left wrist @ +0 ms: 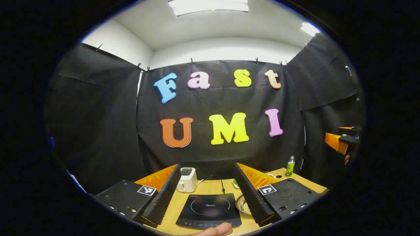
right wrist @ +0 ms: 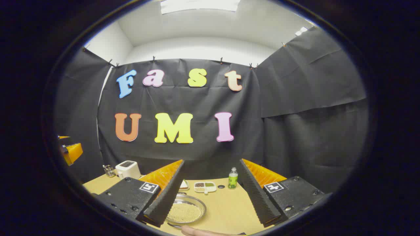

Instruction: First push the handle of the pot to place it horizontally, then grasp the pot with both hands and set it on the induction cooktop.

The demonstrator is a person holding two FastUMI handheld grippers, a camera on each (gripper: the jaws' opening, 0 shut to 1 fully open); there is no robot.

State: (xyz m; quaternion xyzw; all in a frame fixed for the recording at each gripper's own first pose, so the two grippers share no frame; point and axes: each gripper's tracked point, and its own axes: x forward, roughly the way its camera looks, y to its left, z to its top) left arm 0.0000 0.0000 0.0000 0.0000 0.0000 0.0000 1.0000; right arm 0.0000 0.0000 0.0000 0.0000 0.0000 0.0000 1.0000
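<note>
A white toaster (left wrist: pixel 187 179) stands at the back of the wooden counter (left wrist: pixel 210 187), lower centre of the left gripper view; it sits at lower left in the right gripper view. A green bottle (right wrist: pixel 233 178) stands at lower centre of the right gripper view, with a small divided tray (right wrist: pixel 205 186) just left of it. A wire rack (right wrist: pixel 108 170) sits beside the toaster at far left. A black cable (left wrist: pixel 220 182) trails across the counter behind.

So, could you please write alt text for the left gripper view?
The open left gripper hovers above a black induction cooktop on a wooden table. A white toaster stands behind the cooktop, a metal pot to its right, and a green bottle farther back.
</note>
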